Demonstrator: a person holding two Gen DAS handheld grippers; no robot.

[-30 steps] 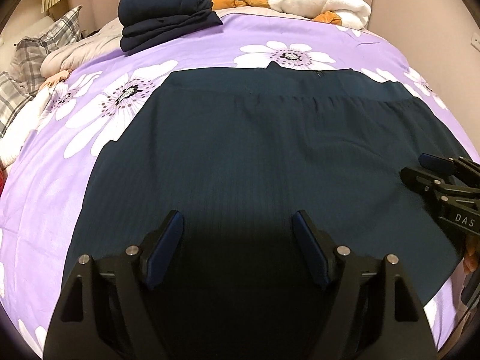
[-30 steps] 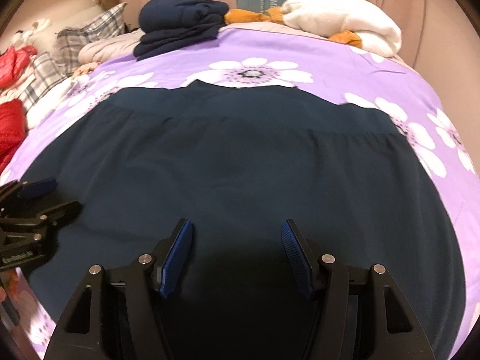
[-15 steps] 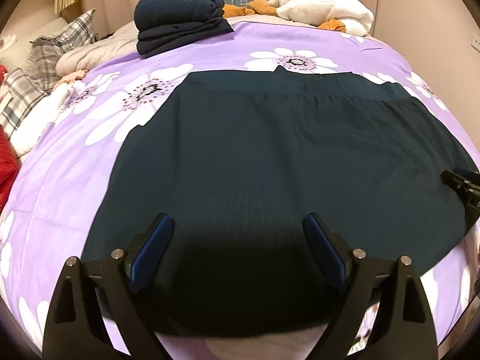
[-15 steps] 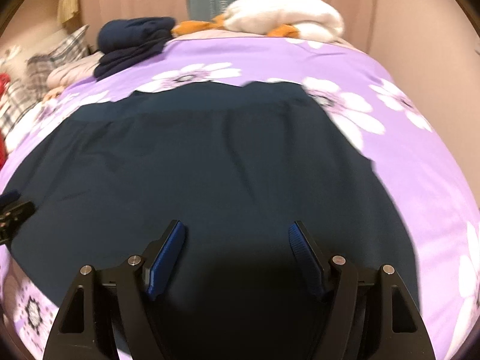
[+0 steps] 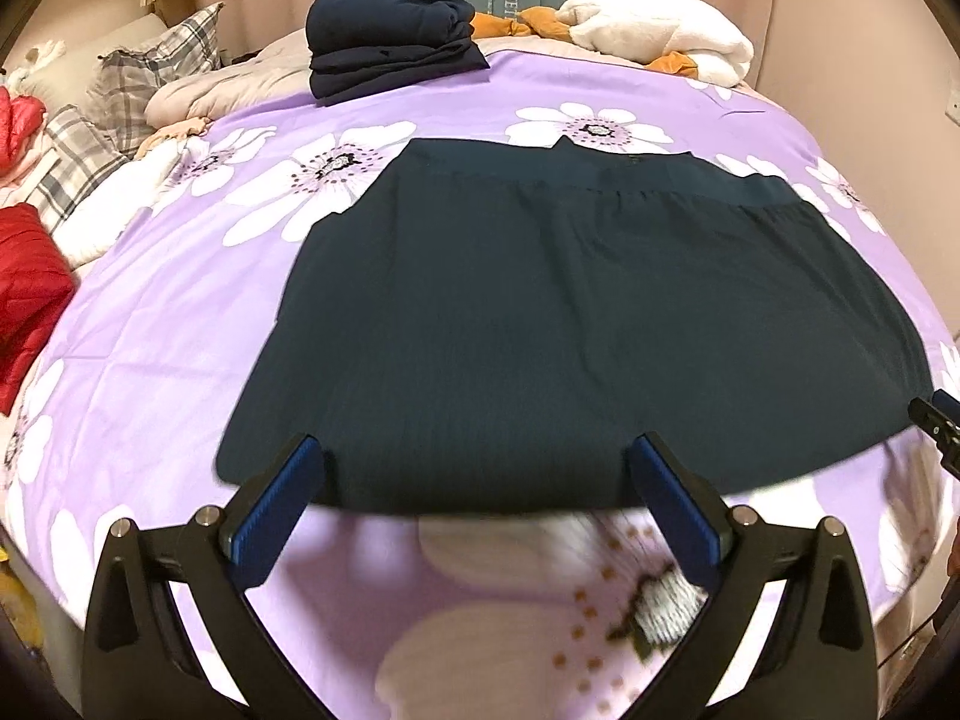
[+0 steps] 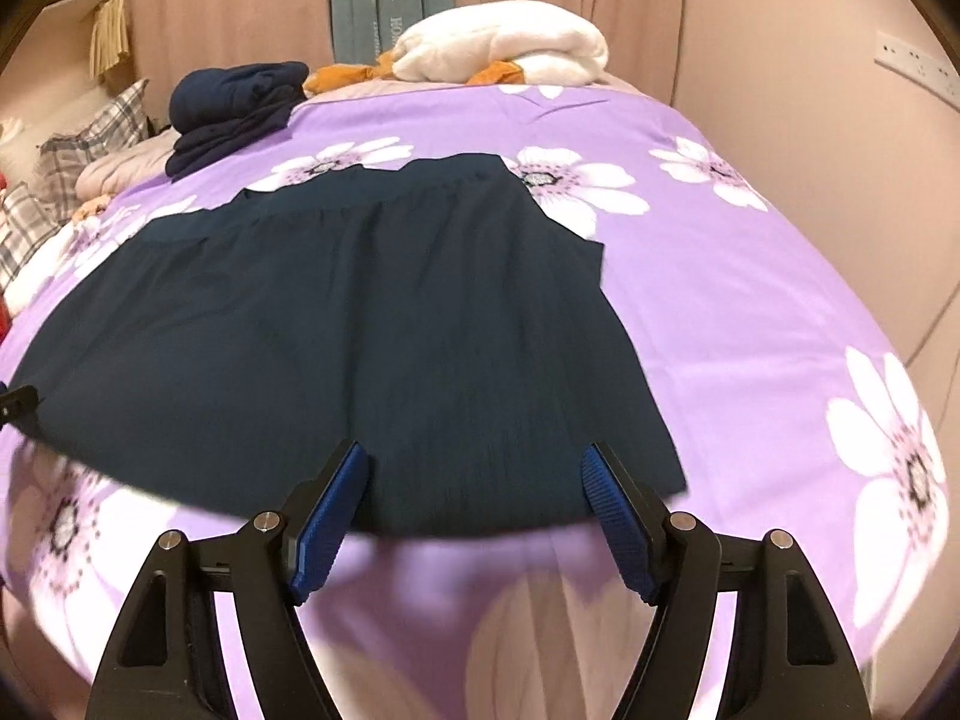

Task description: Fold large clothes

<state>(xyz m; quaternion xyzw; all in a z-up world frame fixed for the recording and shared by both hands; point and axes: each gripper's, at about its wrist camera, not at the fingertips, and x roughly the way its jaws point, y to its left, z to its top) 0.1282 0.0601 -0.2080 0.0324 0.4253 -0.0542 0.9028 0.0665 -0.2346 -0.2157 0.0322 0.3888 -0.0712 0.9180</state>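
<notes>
Dark teal skirt spread flat across the purple flowered bedspread, waistband at the far side, hem at the near edge. Left claw over the near hem toward the skirt's left corner, jaws spreading apart, gripping nothing, blue pads clear of the cloth. Right claw over the near hem by the right corner, jaws likewise widening, nothing between the pads but cloth lying below. Far back on the bed: folded navy stack, white blanket. Plaid pillow far left, red garment at the left edge.
</notes>
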